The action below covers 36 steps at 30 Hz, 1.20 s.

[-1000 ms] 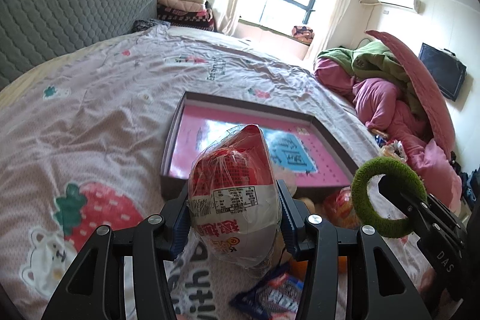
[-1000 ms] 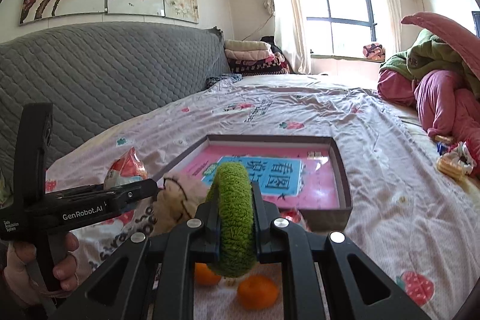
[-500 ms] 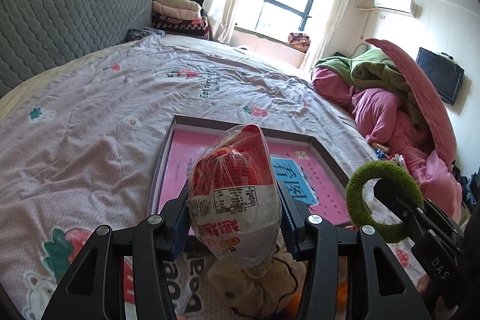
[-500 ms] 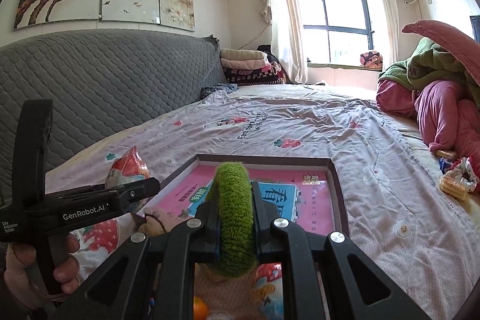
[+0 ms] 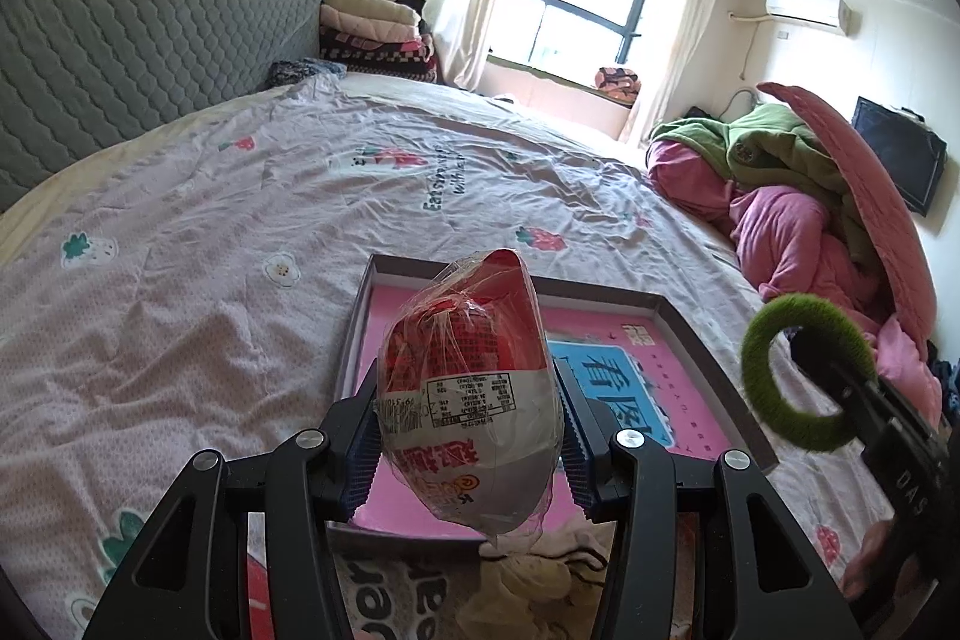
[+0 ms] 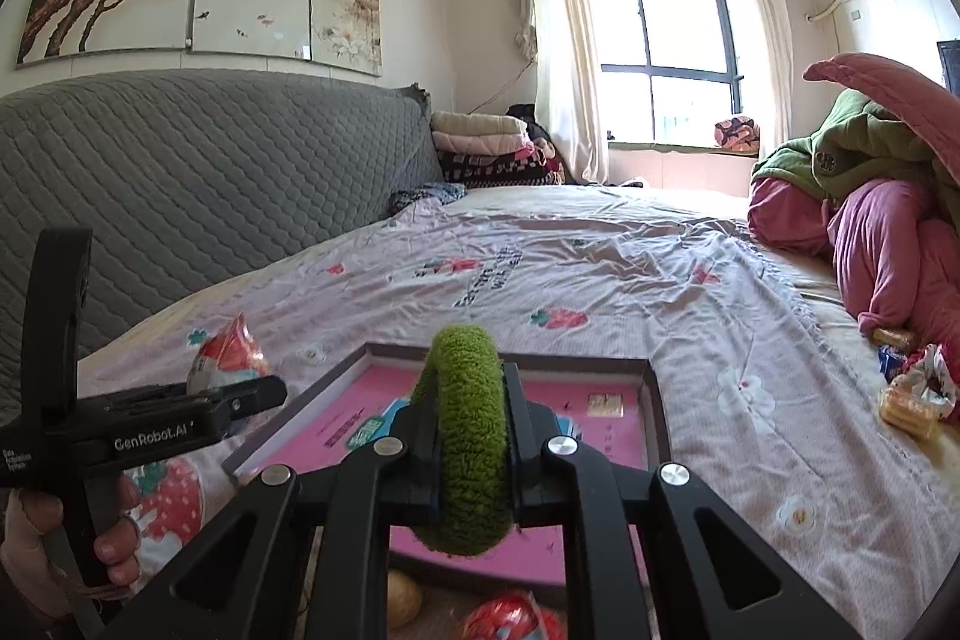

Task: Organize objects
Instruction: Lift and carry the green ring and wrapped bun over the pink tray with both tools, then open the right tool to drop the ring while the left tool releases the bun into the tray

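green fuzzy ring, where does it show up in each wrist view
Left wrist view: the green fuzzy ring sits at the right edge, seen nearly face-on, pinched by the right gripper.
Right wrist view: the ring is at bottom centre, edge-on between the fingers.
Shared landmark: the pink tray on the bed, behind the ring in both views.

Your left gripper (image 5: 470, 451) is matt black plastic with bright metal screw heads; its jaws carry ribbed blue pads. The snack packet (image 5: 470, 400) you hold is glossy, crinkled clear film over a printed wrapper. Your green ring (image 6: 467, 451) is fuzzy, rough pile. The bedsheet (image 5: 240, 232) is soft, creased printed cloth — matt. The box (image 6: 655, 400) looks like smooth card, its pink floor faintly glossy. The headboard (image 6: 210, 172) is quilted grey fabric.
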Each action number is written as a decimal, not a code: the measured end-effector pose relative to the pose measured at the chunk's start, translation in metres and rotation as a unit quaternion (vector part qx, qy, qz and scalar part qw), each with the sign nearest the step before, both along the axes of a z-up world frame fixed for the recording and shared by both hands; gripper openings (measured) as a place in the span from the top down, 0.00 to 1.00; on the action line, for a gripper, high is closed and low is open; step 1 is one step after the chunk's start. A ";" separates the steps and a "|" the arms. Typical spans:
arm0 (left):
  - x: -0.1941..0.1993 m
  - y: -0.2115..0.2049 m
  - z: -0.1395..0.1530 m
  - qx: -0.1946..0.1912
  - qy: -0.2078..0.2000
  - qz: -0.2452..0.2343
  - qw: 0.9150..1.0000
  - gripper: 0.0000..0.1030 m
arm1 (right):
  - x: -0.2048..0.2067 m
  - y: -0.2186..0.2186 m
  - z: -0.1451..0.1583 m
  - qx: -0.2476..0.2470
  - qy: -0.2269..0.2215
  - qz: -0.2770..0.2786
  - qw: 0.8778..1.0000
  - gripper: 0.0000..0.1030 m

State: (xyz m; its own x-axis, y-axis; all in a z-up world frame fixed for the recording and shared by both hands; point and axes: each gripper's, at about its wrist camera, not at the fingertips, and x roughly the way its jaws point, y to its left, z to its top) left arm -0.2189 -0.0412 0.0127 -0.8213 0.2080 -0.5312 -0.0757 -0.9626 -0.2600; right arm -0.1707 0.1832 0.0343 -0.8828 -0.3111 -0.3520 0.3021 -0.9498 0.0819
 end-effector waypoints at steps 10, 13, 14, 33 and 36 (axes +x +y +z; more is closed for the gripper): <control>-0.024 -0.002 0.000 -0.019 -0.010 0.003 1.000 0.49 | -0.029 0.007 0.003 0.017 -0.009 -0.014 1.000 0.85; -0.031 -0.002 -0.002 -0.024 -0.016 0.007 1.000 0.49 | -0.038 0.011 0.003 0.020 -0.013 -0.018 1.000 0.85; -0.033 -0.003 -0.003 -0.026 -0.018 0.008 0.999 0.49 | -0.042 0.012 0.002 0.022 -0.017 -0.019 0.999 0.85; -0.067 0.011 -0.036 -0.066 -0.082 0.007 0.994 0.49 | -0.073 0.025 -0.037 0.033 -0.101 -0.029 0.994 0.84; -0.069 0.013 -0.039 -0.075 -0.089 0.004 0.993 0.49 | -0.076 0.024 -0.043 0.039 -0.113 -0.031 0.992 0.84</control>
